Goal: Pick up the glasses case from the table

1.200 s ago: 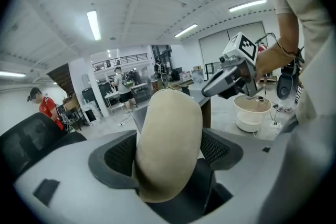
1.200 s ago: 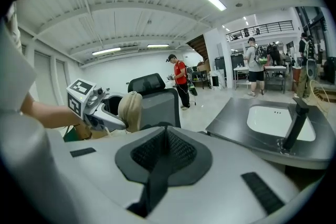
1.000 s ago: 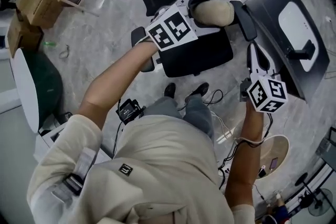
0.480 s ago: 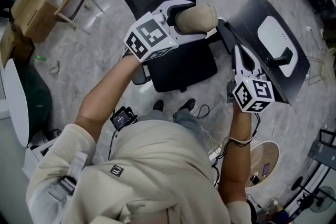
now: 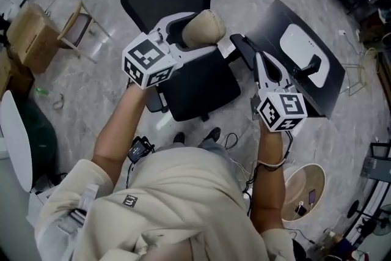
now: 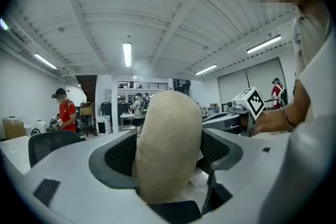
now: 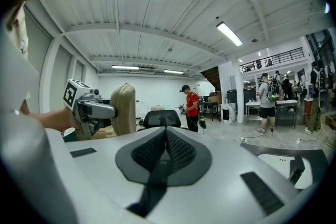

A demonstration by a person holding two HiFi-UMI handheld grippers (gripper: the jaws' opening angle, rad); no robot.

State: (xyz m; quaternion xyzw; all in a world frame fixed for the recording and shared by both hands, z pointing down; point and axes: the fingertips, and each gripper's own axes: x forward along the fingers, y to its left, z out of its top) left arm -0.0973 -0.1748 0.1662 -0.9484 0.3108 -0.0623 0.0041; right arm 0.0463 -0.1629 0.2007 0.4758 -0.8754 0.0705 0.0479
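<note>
The glasses case (image 5: 206,25) is a beige, rounded pouch, held up in the air over the seat of a black office chair (image 5: 201,85). My left gripper (image 5: 194,33) is shut on it; in the left gripper view the case (image 6: 168,147) stands upright and fills the gap between the jaws. My right gripper (image 5: 261,61) hangs to the right of the chair, shut with nothing between its jaws (image 7: 165,147). The right gripper view shows the case (image 7: 122,110) and the left gripper (image 7: 92,110) off to the left.
A dark table (image 5: 333,85) at the right carries a white flat object (image 5: 296,43) and a black stand (image 5: 313,64). Cardboard boxes (image 5: 27,43) and a wooden frame (image 5: 76,24) stand on the floor at the left. Several people stand far off (image 7: 191,107).
Both grippers have drifted left in the head view, and the left one has swung further left with the case still in it. The chair and the table have shifted with the head's turn.
</note>
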